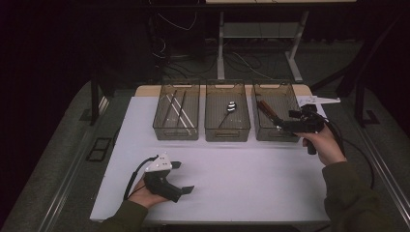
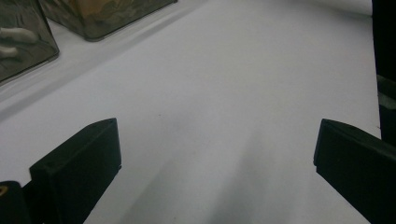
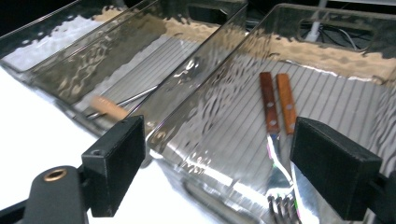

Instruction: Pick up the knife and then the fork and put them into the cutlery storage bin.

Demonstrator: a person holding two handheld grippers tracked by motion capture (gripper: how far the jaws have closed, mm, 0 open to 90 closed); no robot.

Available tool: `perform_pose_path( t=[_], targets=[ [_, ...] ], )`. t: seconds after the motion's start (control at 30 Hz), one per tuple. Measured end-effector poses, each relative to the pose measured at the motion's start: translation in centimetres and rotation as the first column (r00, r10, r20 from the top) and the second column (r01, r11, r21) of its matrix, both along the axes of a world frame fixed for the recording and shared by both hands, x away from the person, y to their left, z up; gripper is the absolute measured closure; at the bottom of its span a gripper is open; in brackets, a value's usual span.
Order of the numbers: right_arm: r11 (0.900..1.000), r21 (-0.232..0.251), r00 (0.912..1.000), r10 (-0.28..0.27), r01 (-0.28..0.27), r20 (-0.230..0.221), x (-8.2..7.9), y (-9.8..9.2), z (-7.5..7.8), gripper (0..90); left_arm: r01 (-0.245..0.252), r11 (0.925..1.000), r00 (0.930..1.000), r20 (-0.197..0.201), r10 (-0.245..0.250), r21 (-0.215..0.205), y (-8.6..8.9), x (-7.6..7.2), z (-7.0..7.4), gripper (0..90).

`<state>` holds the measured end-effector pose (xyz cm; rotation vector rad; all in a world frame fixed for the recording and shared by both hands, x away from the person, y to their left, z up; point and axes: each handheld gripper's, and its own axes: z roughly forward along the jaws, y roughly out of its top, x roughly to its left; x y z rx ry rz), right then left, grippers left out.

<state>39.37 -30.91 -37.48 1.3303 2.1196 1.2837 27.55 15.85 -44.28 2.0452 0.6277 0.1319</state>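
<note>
Room: dark, with cables on the floor [image 1: 193, 58] and a desk frame [image 1: 221, 43] behind the table.
Table [image 1: 232, 183]: white top, bare along its near and left edges; three clear bins stand in a row along the far edge.
Right bin [image 1: 276, 136]: at the far right corner; it holds two wooden-handled forks [image 3: 274, 109] lying side by side, tines toward the near wall.
Middle bin [image 1: 227, 133]: a spoon [image 1: 229, 108] lies inside.
Left bin [image 1: 176, 133]: long thin sticks [image 1: 175, 108], probably chopsticks.
Right gripper [image 3: 219, 172]: held over the near wall of the right bin, jaws standing well apart with nothing between them; the forks lie below and beyond, untouched.
Left gripper [image 2: 215, 158]: resting near the near left corner, jaws wide apart over bare surface, holding nothing.
Risk, bin: a low jaw could catch the near wall and shove or tip the bin, since the gripper hangs right at the rim.
Risk, forks: the two lie touching, so any reach for one could drag the other along.
Risk, cable: the trailing lead at the right edge could snag.
</note>
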Motion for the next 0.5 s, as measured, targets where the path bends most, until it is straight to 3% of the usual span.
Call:
perform_pose_path(
  t=[0.5],
  targets=[
    [0.996, 0.015, 0.9952, 0.092, -0.092, 0.033, -4.7, 0.8, -1.2, 15.0, 0.002, 1.0000, 1.0000, 0.005, -0.002, 0.002, 0.0, -0.2, 0.0, 0.0]
  ],
)
